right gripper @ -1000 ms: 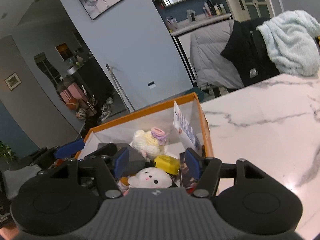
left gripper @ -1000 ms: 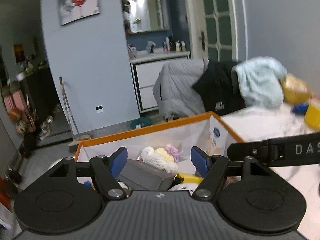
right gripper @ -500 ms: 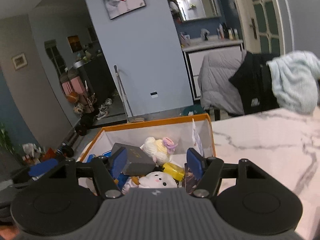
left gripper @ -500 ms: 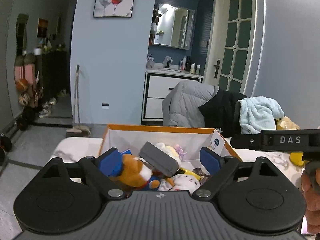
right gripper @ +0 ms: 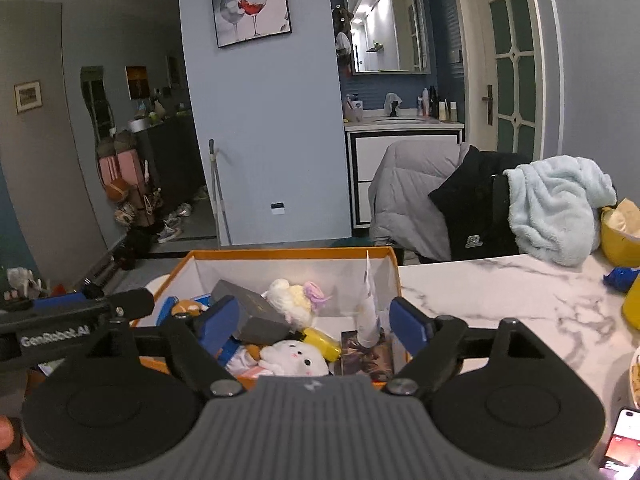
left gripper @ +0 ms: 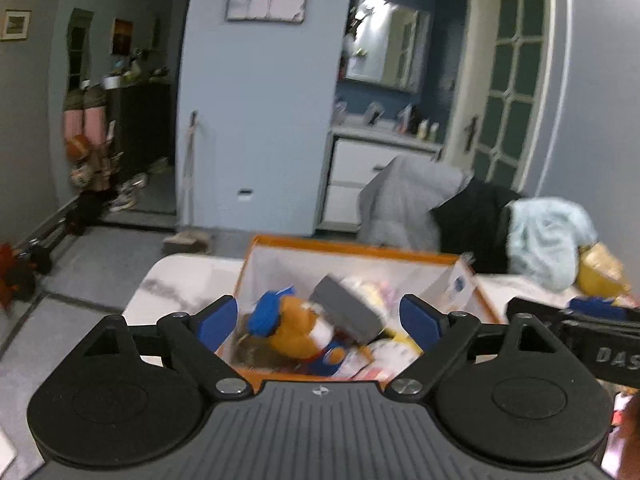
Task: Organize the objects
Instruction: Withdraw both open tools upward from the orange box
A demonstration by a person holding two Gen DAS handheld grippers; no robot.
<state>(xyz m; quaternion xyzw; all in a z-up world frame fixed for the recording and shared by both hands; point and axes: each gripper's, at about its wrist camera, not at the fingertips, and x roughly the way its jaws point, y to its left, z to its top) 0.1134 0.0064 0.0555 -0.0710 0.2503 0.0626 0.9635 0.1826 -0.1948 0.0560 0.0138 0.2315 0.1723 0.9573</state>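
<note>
An orange box [right gripper: 393, 264] stands on the white marble table [right gripper: 500, 300]; it also shows in the left wrist view [left gripper: 352, 249]. It holds a grey case [right gripper: 250, 314], an orange plush with a blue cap [left gripper: 290, 330], a white plush [right gripper: 292, 358], a cream plush [right gripper: 290, 300], a yellow item [right gripper: 320, 340] and a white tube [right gripper: 367, 312]. My left gripper [left gripper: 320, 320] is open and empty, above the box's near edge. My right gripper [right gripper: 310, 320] is open and empty, over the box's near side.
A chair draped with a grey jacket [right gripper: 408, 192], a black jacket [right gripper: 476, 208] and a light blue towel [right gripper: 556, 208] stands behind the table. A yellow bowl [right gripper: 620, 236], a blue item [right gripper: 620, 278] and a phone [right gripper: 618, 448] lie at the right.
Both grippers have drawn back and risen from the box, so more of the room and box shows. Both stay open and empty.
</note>
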